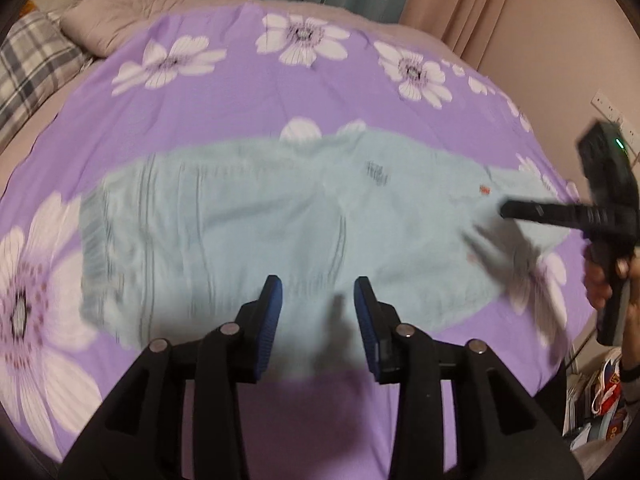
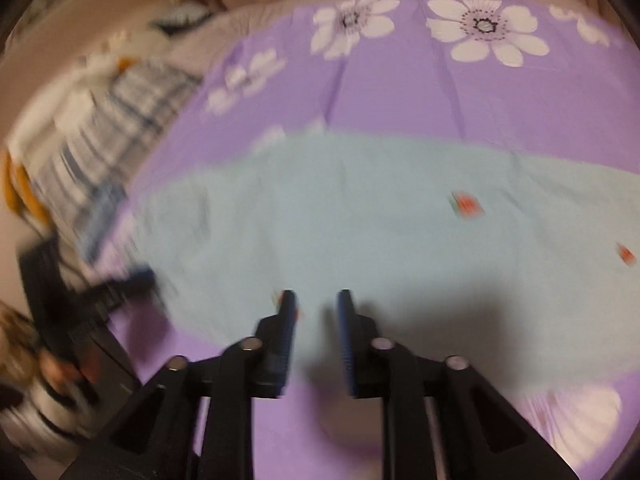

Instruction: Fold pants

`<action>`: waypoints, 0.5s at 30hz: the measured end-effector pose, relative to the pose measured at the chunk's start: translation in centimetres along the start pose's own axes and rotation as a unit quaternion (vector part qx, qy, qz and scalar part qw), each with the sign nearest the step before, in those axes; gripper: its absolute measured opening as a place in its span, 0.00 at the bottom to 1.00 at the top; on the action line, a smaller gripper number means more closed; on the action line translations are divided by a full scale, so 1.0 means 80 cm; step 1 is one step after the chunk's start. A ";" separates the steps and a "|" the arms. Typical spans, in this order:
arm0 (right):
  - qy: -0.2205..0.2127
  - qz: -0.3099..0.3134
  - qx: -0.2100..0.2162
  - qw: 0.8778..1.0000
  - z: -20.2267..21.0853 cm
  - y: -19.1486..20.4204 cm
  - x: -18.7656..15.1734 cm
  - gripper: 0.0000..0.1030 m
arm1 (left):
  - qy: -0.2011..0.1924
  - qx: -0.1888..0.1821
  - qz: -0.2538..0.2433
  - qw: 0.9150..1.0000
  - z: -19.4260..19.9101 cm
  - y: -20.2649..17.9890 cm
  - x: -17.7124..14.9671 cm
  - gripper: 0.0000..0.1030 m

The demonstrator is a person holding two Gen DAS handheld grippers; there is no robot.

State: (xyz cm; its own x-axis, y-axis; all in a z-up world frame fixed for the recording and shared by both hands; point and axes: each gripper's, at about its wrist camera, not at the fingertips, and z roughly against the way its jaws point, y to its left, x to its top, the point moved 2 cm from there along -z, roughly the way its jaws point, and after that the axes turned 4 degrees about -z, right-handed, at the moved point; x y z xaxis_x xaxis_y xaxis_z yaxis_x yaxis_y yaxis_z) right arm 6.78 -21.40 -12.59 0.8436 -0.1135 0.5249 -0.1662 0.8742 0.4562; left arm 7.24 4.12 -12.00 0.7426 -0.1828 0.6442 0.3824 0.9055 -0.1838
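I see soft matt cloth pants [image 1: 248,224] on a smooth purple floral sheet [image 1: 320,96]. My left gripper [image 1: 318,292] looks like matt black plastic with ribbed blue pads [image 1: 272,312].

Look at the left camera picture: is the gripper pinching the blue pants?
No. The left gripper hangs open above the light blue pants, with nothing caught between its blue pads.

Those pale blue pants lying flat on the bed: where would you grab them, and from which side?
Judging from how the pants lie flat across the purple sheet, I would pinch a thin outer edge, likely the ribbed waistband at the left end. Come in low from that side, so one finger can slide under the cloth.
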 end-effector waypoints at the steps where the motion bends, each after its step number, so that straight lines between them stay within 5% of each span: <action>1: -0.006 -0.007 0.012 1.000 -0.007 0.003 0.017 0.40 | -0.005 0.002 0.002 1.000 -0.003 0.001 0.009 0.40; 8: 0.025 0.017 0.020 0.999 -0.095 0.058 0.112 0.41 | -0.011 0.005 0.027 1.000 -0.039 0.020 0.050 0.42; 12: 0.078 0.036 0.009 0.996 -0.146 0.071 0.139 0.41 | 0.010 0.015 0.027 0.999 -0.056 0.028 0.044 0.42; 15: 0.160 0.059 0.017 0.985 -0.178 0.080 0.134 0.41 | 0.024 0.007 0.030 0.999 -0.064 0.038 0.031 0.42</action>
State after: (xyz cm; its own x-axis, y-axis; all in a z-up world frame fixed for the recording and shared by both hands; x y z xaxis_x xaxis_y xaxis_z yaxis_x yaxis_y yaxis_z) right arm 22.07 -10.27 -14.27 0.9343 0.1474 0.3247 -0.2851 0.8557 0.4319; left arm 13.07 4.44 -14.71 0.7900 -0.1461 0.5954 0.3293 0.9203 -0.2111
